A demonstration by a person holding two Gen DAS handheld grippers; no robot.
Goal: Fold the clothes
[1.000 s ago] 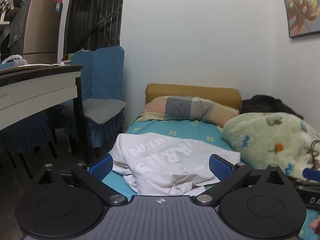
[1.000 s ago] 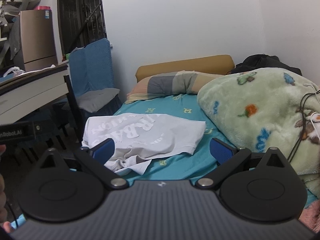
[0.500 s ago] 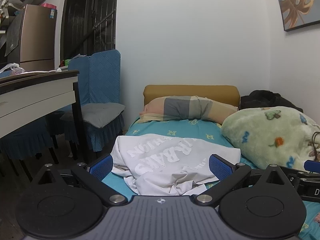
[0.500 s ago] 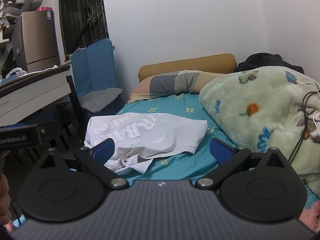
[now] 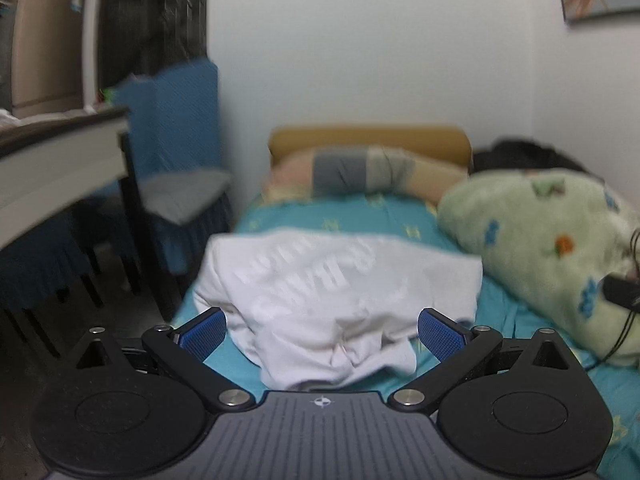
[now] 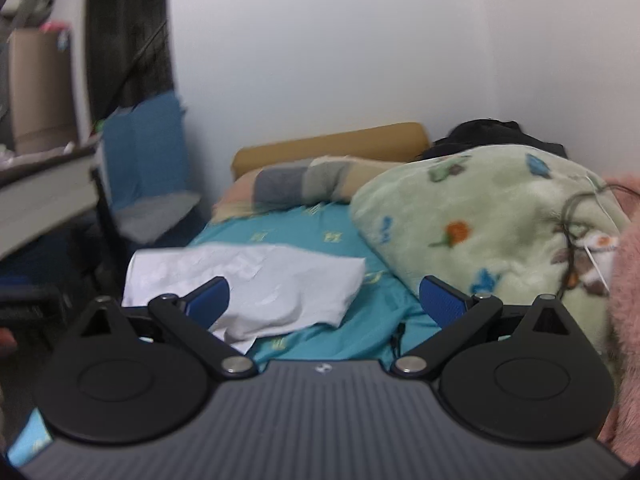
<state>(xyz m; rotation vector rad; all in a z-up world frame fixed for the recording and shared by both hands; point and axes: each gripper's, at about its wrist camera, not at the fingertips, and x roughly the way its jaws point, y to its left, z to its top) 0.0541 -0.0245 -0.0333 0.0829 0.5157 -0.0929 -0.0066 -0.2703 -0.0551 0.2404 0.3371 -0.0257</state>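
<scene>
A white T-shirt [image 5: 332, 296] with pale lettering lies crumpled on the teal bed sheet [image 5: 360, 216]. My left gripper [image 5: 322, 334] is open, its blue pads on either side of the shirt's bunched near edge, and it holds nothing. In the right wrist view the same T-shirt [image 6: 260, 284] lies left of centre. My right gripper [image 6: 324, 300] is open and empty over the sheet [image 6: 304, 232], its left pad in front of the shirt's near edge. Both views are blurred by motion.
A green fleece blanket [image 5: 552, 248] with cables on it fills the bed's right side. A patchwork pillow [image 5: 360, 172] and tan headboard [image 5: 368, 140] lie at the far end. Left of the bed stand a blue chair [image 5: 176, 152] and a desk [image 5: 56, 164].
Both grippers have moved forward and lower toward the bed; the T-shirt looks larger and nearer. Both stay open. The frames have become motion-blurred.
</scene>
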